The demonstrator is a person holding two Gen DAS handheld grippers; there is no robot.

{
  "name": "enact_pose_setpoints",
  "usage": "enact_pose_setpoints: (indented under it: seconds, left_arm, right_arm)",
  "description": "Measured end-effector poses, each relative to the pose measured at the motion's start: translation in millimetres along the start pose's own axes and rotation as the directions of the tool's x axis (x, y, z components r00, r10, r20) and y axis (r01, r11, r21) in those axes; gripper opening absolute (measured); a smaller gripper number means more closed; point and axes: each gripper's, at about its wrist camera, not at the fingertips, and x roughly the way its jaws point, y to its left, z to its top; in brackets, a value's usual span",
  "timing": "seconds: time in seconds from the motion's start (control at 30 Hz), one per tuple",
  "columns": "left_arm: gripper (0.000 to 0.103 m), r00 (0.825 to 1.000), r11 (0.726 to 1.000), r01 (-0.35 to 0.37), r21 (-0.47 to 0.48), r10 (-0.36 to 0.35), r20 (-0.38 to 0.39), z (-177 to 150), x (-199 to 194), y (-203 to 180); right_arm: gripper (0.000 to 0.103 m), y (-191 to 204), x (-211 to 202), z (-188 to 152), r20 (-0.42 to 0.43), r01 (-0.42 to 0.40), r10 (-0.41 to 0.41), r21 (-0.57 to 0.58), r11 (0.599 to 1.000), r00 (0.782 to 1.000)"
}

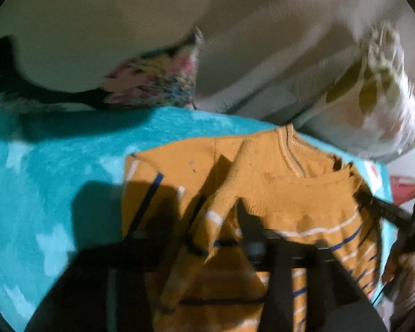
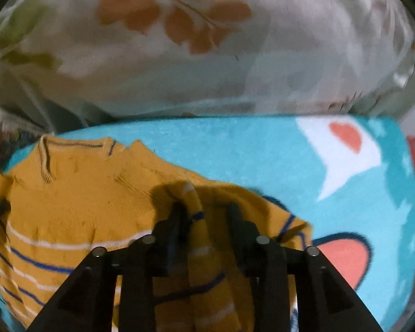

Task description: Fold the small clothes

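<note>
Your right gripper [image 2: 204, 213] has its 2 fingers apart, straddling a raised ridge of sleeve on the mustard striped sweater [image 2: 69, 202]; the knit runs up between them, but the pads do not look pressed on it, so I read that as no grip yet. Your left gripper [image 1: 221, 221] is also spread, its 2 fingers [image 1: 244, 221] set on either side of the other sleeve, which lies folded inward across the chest. The blur there keeps you from seeing whether either pad touches the cloth.

The sweater lies flat, neck toward the far edge of the turquoise blanket [image 2: 249, 149] that covers the bed, and toward the blanket's left part as the right wrist view shows it. Beyond that far edge sits a pale leaf-print bedding bundle [image 2: 179, 41], and in the left wrist view a floral cushion [image 1: 157, 80] lies near the far left corner.

As for progress, I judge you are early to midway: 1 sleeve appears brought in over the body, and the second is bunched at the right side, not yet laid flat. The hem end is hidden under the grippers, so you cannot tell if any lengthwise fold exists. What looks left: settle the right sleeve, then fold the body bottom to neck.
</note>
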Motion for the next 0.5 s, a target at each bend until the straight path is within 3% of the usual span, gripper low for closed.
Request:
enact_pose_setpoints:
  seconds: [0.07, 0.2, 0.27, 0.33, 0.43, 0.5]
  left_arm:
    - [0.06, 0.999, 1.0, 0.003, -0.018, -0.002, 0.037, -6, -18, 2]
    - [0.064, 0.99, 0.997, -0.078, -0.019, 0.08, 0.12, -28, -65, -7]
    - [0.07, 0.978, 0.992, -0.12, -0.025, 0.122, 0.169, -45, -90, -16]
    - [0.083, 0.96, 0.987, -0.157, -0.043, 0.163, 0.226, -66, -118, -25]
    - [0.087, 0.932, 0.977, -0.201, -0.074, 0.214, 0.293, -98, -145, -45]
    - [0.087, 0.924, 0.972, -0.216, -0.093, 0.235, 0.303, -119, -158, -55]
  right_arm:
    - [0.04, 5, -16, -4, 0.035, 0.043, -0.041, -0.055, 0.998, 0.999]
    - [0.05, 8, -51, -19, 0.108, 0.098, -0.085, -0.121, 0.988, 0.99]
    - [0.051, 4, -72, -31, 0.137, 0.088, -0.07, -0.137, 0.987, 0.988]
    - [0.051, -2, -89, -45, 0.164, 0.085, -0.06, -0.151, 0.985, 0.985]
    - [0.052, -4, -110, -58, 0.192, 0.094, -0.059, -0.174, 0.98, 0.98]
    - [0.055, -6, -123, -73, 0.209, 0.095, -0.054, -0.191, 0.977, 0.976]
